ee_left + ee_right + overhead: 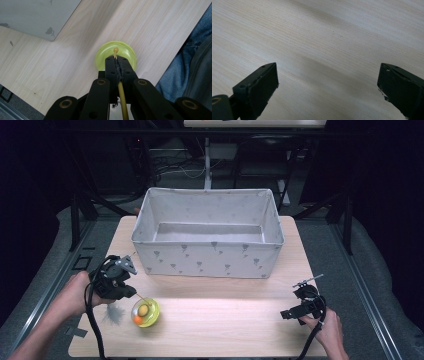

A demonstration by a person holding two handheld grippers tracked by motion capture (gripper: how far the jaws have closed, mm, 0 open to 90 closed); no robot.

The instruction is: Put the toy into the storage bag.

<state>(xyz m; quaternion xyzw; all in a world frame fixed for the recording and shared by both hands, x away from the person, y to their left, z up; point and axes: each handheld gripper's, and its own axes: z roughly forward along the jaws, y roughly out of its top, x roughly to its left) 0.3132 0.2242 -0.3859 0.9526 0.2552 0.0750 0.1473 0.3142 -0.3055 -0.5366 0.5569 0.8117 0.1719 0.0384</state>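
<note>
High view: left gripper (131, 292) sits at the near-left of the surface (240, 320), just beside a yellow-green bowl-like object (145, 313) with an orange piece inside. A thin yellow stick (141, 297) runs from the gripper down into it. The fabric bin (207, 255) lies beyond, toward the far side. Right gripper (290, 314) is well apart, near-right.

Left gripper view: jaws clamped narrow on the stick (122, 96); its long axis runs along the jaws, tip over the object (105, 53).

Right gripper view: jaws spread wide, empty, over bare wood.
</note>
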